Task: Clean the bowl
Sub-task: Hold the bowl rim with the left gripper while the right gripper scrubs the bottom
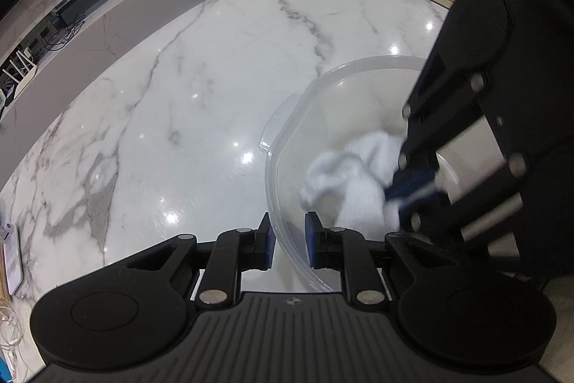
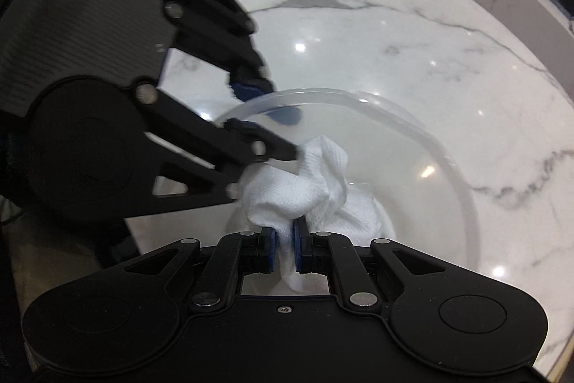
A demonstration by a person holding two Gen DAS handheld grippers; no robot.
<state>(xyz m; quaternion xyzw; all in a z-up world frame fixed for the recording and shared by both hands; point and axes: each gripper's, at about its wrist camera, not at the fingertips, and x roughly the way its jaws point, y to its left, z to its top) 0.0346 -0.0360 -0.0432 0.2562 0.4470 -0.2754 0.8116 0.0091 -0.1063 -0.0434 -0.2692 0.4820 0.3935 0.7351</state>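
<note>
White marble worktop [image 1: 201, 88]. Left gripper [image 1: 287, 241] clamps clear bowl [image 1: 344, 85] rim; right gripper [image 2: 283, 248] pinches white cloth [image 2: 315, 189] inside, mid-wipe. Next, likely sweep around the wall.

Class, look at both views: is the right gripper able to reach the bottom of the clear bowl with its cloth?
Probably yes. The right gripper, shut on the white cloth, is already inside the clear bowl; the left gripper grips only the rim, leaving the inside free.
</note>
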